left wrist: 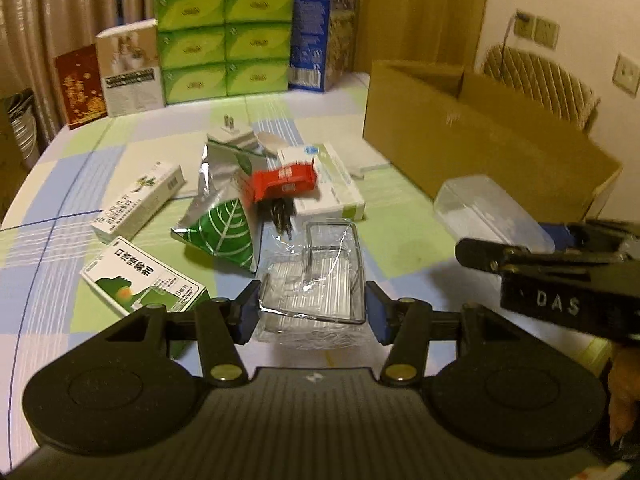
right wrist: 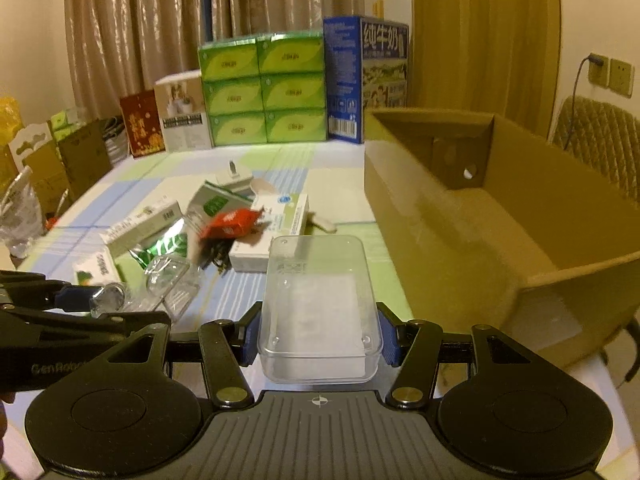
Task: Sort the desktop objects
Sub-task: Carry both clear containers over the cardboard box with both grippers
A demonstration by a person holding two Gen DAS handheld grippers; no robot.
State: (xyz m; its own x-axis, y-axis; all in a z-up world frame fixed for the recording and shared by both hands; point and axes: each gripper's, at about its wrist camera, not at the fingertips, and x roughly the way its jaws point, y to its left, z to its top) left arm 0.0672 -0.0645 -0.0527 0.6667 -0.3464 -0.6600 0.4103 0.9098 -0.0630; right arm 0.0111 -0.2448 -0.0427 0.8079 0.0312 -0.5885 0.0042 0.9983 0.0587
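Note:
In the left wrist view my left gripper is shut on a crumpled clear plastic tray, its blue pads against both sides. In the right wrist view my right gripper is shut on a clear lidded plastic box, held above the table beside the open cardboard box. The right gripper also shows at the right of the left view with that clear box. The left gripper and its clear tray appear low left in the right view.
On the checked tablecloth lie a red packet, a green-silver foil bag, several white-green medicine boxes and a white plug. Green tissue packs and a blue milk carton stand at the back.

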